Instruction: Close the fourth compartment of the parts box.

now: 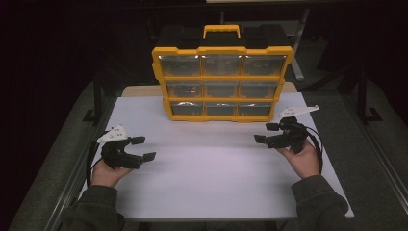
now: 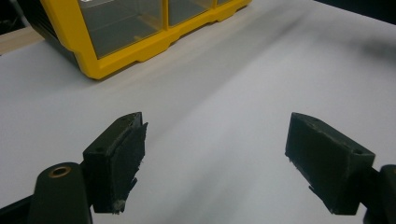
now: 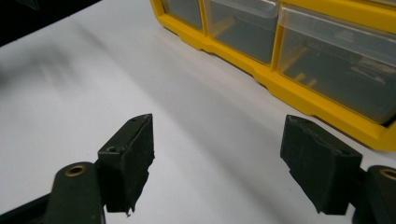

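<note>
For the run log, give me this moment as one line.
left gripper: open, empty | right gripper: open, empty | organizer: upright, untouched

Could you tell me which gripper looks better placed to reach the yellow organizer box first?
Probably the right gripper: it sits closer to the organizer box, near its lower right corner. The left gripper is farther back. Both are open.

We count one yellow organizer with nine clear drawers on the desk, and two tongs before it: left tongs, right tongs.
</note>
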A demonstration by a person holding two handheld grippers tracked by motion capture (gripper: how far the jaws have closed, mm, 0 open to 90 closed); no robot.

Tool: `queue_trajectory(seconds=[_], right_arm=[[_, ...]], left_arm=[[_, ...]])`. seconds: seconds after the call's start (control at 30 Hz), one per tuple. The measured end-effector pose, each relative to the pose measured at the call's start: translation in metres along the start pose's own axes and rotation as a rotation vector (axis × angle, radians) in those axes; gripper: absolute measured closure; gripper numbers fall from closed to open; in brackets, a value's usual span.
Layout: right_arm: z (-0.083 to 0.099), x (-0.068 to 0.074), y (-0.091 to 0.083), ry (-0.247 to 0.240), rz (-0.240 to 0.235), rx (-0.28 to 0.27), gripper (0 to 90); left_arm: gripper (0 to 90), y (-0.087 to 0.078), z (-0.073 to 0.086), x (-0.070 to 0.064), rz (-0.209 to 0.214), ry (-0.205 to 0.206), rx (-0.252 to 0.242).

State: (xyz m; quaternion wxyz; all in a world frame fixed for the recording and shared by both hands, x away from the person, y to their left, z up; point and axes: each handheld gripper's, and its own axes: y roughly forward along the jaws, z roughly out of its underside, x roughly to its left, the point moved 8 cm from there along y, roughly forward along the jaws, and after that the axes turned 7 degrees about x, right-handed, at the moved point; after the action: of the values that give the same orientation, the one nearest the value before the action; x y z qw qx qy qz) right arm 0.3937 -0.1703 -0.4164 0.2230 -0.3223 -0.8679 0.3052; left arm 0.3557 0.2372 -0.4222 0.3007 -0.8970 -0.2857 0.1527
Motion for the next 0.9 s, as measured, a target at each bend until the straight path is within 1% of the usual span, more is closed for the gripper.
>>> queue_trajectory(seconds=[0.13,0.23,0.27,0.3,0.33,0.37,0.43,0.47,0.53,0.6,0.67,0.77,0.8,0.87,0.9], right_arm=[[0.005,-0.001,-0.003,0.002,0.007,-0.014,22.7],[0.011,-0.001,-0.005,0.008,0.013,-0.016,20.0],[0.013,-0.001,-0.005,0.007,0.020,-0.009,19.1],[0.015,-0.001,-0.006,0.008,0.029,-0.007,19.1],[0.017,-0.001,-0.007,0.002,0.031,-0.008,19.1],[0.019,0.000,-0.007,0.006,0.029,-0.010,19.0],[0.022,-0.001,-0.008,0.006,0.033,-0.014,18.1],[0.024,-0.002,-0.008,0.007,0.037,-0.016,17.9],[0.027,-0.002,-0.009,0.020,0.037,-0.009,16.8],[0.030,-0.002,-0.009,0.029,0.035,-0.015,16.8],[0.033,-0.002,-0.010,0.024,0.036,-0.017,16.7],[0.037,-0.003,-0.011,0.033,0.035,-0.014,16.7],[0.038,-0.004,-0.011,0.032,0.037,-0.019,16.8],[0.040,-0.004,-0.012,0.046,0.036,-0.016,16.4],[0.040,-0.005,-0.012,0.042,0.038,-0.019,16.4]], left_arm=[[19.3,0.000,0.001,-0.001,0.005,0.005,0.007],[19.3,0.001,0.002,-0.002,0.003,0.006,0.015],[19.3,0.001,0.002,-0.003,0.003,0.004,0.015],[19.3,0.001,0.002,-0.003,0.003,0.001,0.014],[19.3,0.001,0.002,-0.003,0.004,0.001,0.015],[19.3,0.001,0.003,-0.003,0.003,0.004,0.020],[19.6,0.001,0.004,-0.004,0.001,0.004,0.008],[20.1,0.001,0.005,-0.004,0.004,0.000,0.014],[20.2,0.001,0.008,-0.005,0.013,-0.003,0.020],[20.2,0.001,0.011,-0.007,0.012,-0.004,0.029],[20.1,0.000,0.013,-0.008,0.012,0.000,0.032],[19.6,0.000,0.014,-0.010,0.008,0.011,0.035],[19.5,0.000,0.015,-0.011,0.008,0.012,0.033],[19.5,0.000,0.016,-0.010,0.004,0.012,0.036],[19.4,0.000,0.016,-0.010,0.004,0.008,0.033]])
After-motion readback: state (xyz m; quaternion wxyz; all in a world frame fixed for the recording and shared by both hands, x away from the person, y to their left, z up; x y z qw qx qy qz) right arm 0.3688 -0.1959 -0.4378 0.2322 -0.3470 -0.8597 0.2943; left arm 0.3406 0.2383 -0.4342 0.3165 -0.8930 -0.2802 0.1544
